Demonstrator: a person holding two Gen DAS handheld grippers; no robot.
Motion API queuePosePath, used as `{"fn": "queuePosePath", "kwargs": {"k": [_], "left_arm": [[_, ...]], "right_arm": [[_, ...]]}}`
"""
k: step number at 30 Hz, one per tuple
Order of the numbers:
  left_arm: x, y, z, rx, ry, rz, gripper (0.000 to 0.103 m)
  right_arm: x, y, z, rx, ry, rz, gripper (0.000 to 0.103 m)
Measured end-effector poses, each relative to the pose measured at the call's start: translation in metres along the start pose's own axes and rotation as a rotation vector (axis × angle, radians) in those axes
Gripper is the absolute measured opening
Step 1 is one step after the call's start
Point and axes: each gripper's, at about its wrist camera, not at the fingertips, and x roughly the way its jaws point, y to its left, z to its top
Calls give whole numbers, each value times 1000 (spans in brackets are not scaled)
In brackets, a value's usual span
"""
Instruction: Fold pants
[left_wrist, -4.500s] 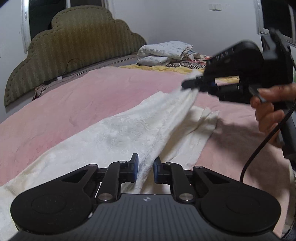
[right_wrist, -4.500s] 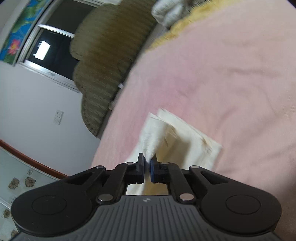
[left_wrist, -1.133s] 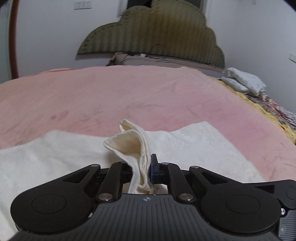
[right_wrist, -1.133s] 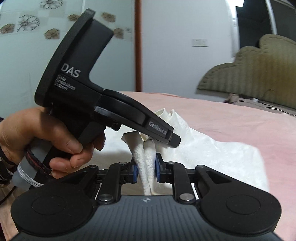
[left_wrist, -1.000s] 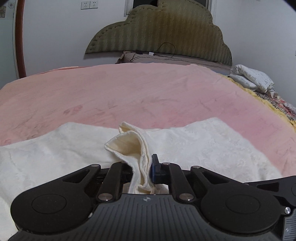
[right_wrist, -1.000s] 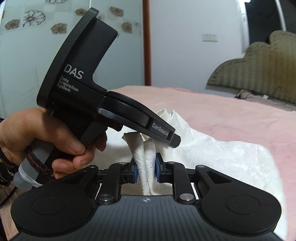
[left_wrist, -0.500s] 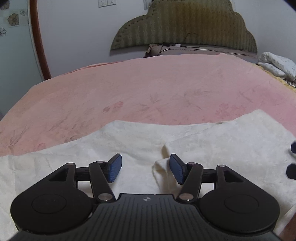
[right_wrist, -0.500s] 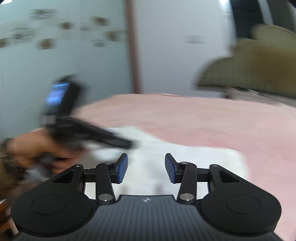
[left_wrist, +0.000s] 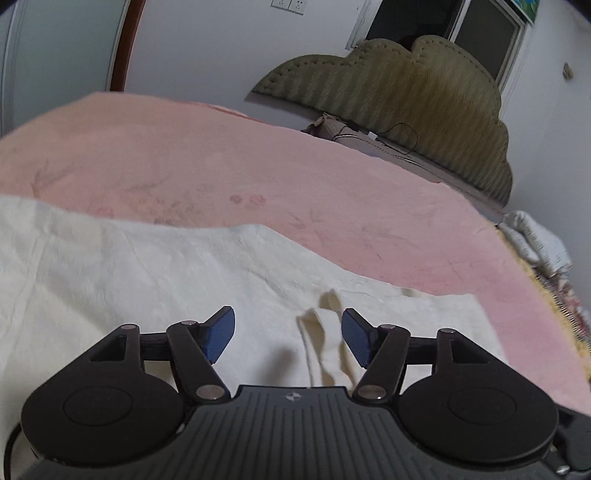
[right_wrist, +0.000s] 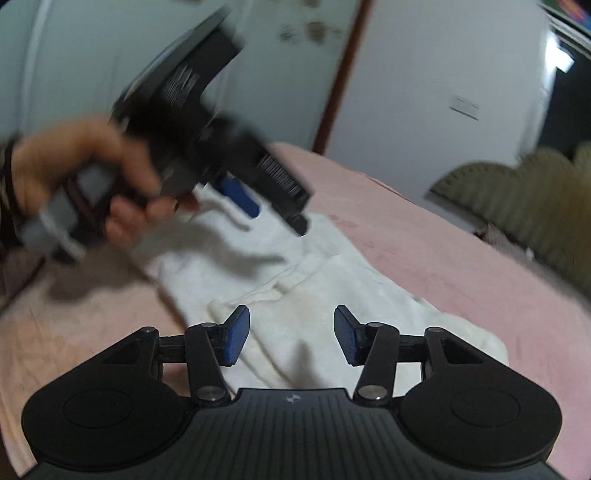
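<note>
The cream-white pants (left_wrist: 155, 273) lie folded flat on the pink bedspread (left_wrist: 221, 173). A small bunched fold of the cloth (left_wrist: 325, 332) sits between the fingers of my left gripper (left_wrist: 288, 338), which is open and holds nothing. My right gripper (right_wrist: 291, 338) is open and empty just above the pants (right_wrist: 332, 291). The right wrist view also shows the left gripper (right_wrist: 258, 195), blurred, held in a hand above the far part of the pants.
An olive padded headboard (left_wrist: 413, 92) stands at the far end of the bed. Folded bedding (left_wrist: 535, 240) and a yellow-edged blanket lie at the right edge. A cable lies near the headboard. White walls and a brown door frame (left_wrist: 122, 44) stand behind.
Both grippers have opened and let go of the pants' edge, which now lies on the folded cloth. Both grippers have lifted back a little and the views have swung.
</note>
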Motion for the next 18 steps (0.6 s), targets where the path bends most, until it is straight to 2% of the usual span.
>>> {"fn": "queuePosePath", "kwargs": {"k": [4, 7, 10, 12, 14, 15, 17, 18], "left_arm": [[-5, 0, -5, -18, 5, -20, 68], [-6, -4, -7, -20, 8, -35, 69], [-8, -10, -9, -30, 14, -62, 70], [-11, -11, -10, -52, 16, -92, 70], [-16, -11, -12, -80, 17, -110, 70], [-17, -10, -12, -96, 20, -121, 71], [-18, -7, -12, -135, 43, -162, 73], [-16, -6, -11, -156, 62, -191, 73]], "right_arm": [[1, 3, -9, -37, 40, -62, 44], [8, -8, -9, -41, 76, -100, 44], [13, 2, -7, -113, 89, -140, 44], [24, 14, -4, -179, 83, -161, 35], [38, 19, -4, -198, 99, -150, 15], [43, 19, -3, -198, 103, -140, 10], [41, 13, -2, -145, 70, -131, 9], [38, 2, -1, -65, 49, -101, 9]]}}
